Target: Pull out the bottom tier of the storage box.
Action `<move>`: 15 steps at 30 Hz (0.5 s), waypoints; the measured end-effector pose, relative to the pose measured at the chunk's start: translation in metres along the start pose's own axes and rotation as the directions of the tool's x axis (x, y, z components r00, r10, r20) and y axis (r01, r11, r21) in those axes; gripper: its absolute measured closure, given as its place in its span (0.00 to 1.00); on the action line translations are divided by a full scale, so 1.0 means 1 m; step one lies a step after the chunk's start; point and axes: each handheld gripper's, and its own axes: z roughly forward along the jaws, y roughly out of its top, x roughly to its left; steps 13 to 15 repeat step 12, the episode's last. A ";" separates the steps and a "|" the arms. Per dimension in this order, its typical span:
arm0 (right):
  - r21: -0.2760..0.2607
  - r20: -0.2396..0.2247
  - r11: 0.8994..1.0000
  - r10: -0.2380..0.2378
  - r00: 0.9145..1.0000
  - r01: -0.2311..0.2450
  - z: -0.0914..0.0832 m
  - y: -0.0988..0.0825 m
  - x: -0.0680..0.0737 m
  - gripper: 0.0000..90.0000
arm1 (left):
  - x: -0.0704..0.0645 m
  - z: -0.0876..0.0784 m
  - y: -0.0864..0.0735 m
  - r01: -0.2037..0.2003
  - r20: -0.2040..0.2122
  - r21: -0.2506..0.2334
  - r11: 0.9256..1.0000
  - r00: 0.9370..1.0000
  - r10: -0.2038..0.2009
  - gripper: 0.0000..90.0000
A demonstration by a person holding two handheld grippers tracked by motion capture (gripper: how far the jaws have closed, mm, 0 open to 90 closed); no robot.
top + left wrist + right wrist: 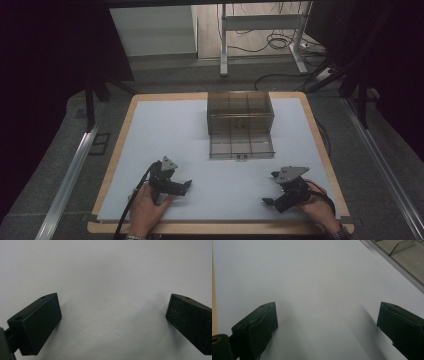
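Note:
A smoky see-through drawer box (pixel 240 112) stands at the far middle of the white mat (pixel 165 130). Its bottom drawer (pixel 241 148) is pulled out toward me, and its divided compartments look empty. My left gripper (pixel 182 180) rests low over the mat at the near left, held by a hand, its jaws wide apart with nothing between them. In the left gripper view, my left gripper (pixel 113 303) has bare mat under it. At the near right my right gripper (pixel 271 188) is open too. The right gripper view has my right gripper (pixel 328 310) over the mat, with the drawer (pixel 404 257) at its top right.
The mat lies on a wooden tabletop (pixel 125 125) whose edge frames it on all sides. Beyond the table are a dark floor, cables and the white legs of a desk (pixel 223 45). Metal rails (pixel 70 175) run along both sides of the table.

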 end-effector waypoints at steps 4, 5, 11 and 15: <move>-0.001 -0.011 1.000 0.023 1.000 -0.023 0.001 -0.002 -0.002 0.03 | 0.000 0.000 0.000 -0.002 0.000 0.000 1.000 1.000 0.002 0.00; 0.003 -0.013 1.000 0.024 1.000 -0.024 0.001 -0.002 -0.002 0.03 | 0.000 0.000 0.000 -0.002 0.000 0.000 1.000 1.000 0.002 0.00; 0.002 -0.014 1.000 0.026 1.000 -0.026 0.002 -0.003 -0.002 0.03 | 0.000 0.000 0.000 0.000 -0.001 0.000 1.000 1.000 0.000 0.00; 0.002 -0.014 1.000 0.028 1.000 -0.028 0.002 -0.002 -0.002 0.03 | 0.000 0.000 0.000 -0.001 -0.001 0.000 1.000 1.000 0.001 0.00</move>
